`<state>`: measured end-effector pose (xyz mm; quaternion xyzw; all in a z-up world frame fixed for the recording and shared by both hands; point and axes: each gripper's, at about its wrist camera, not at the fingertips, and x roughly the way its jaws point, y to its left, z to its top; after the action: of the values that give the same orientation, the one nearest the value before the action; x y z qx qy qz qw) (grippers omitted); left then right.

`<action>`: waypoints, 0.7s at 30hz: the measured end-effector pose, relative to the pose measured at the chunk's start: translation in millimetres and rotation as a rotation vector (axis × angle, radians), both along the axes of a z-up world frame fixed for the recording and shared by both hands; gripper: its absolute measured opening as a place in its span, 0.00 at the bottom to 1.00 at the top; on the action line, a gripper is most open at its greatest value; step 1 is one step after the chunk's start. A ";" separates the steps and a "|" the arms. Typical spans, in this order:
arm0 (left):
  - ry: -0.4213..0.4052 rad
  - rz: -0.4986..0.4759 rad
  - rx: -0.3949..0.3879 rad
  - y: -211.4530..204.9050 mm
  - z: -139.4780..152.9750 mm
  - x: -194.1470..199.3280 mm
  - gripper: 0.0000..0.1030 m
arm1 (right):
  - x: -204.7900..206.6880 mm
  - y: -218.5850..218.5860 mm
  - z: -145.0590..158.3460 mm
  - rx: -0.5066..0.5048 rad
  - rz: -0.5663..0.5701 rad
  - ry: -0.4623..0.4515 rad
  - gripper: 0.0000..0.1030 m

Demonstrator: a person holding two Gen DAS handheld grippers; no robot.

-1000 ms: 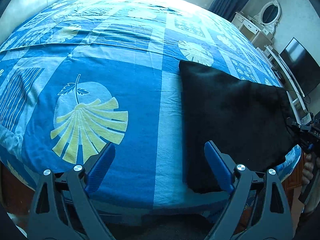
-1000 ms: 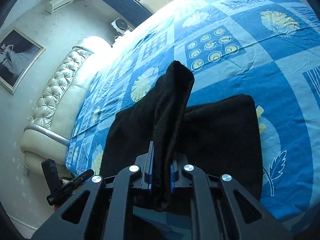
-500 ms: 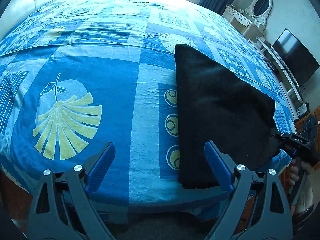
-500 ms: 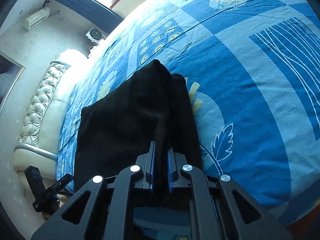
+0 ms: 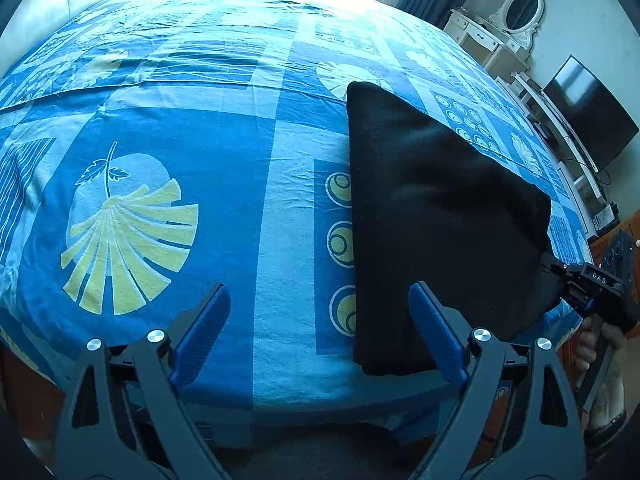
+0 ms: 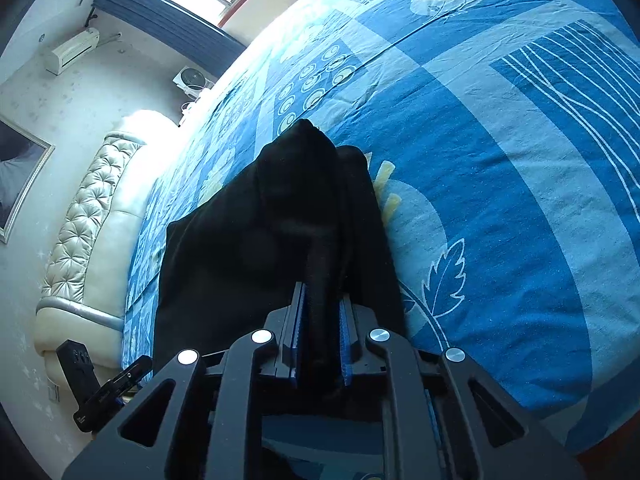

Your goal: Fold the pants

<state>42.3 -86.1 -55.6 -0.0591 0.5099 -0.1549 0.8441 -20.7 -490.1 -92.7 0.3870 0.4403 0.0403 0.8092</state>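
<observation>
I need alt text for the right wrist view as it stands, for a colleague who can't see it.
The right gripper has a bunched fold of the black pants between its nearly closed blue pads; its jaws have just been opening slightly. The rest of the pants lies folded on a blue leaf-patterned bedsheet. A tufted cream headboard and a window are behind at left.

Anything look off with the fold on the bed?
Mostly tidy. The pants lie flat, but one corner is bunched into a ridge between the right gripper pads, which have just been opening. Left gripper is open, empty.
</observation>
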 end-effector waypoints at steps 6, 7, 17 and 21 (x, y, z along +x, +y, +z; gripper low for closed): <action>0.000 -0.005 0.001 -0.3 -2.3 -1.8 0.88 | -14.8 -9.5 15.3 0.051 -0.025 -0.047 0.56; -0.002 -0.009 0.001 -0.1 -2.5 -1.9 0.88 | -20.4 -13.3 19.9 0.043 -0.053 -0.060 0.70; 0.101 -0.031 -0.154 10.1 -16.1 13.3 0.88 | -40.4 -28.0 -5.3 0.150 -0.086 -0.027 0.73; 0.157 -0.071 -0.253 4.7 -24.7 23.7 0.88 | -28.3 -8.1 -15.2 0.169 -0.005 -0.013 0.73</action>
<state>66.0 -81.4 -80.3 -0.1589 0.5526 -0.2428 0.7813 -49.1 -498.2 -107.8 0.4548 0.4291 0.0776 0.7765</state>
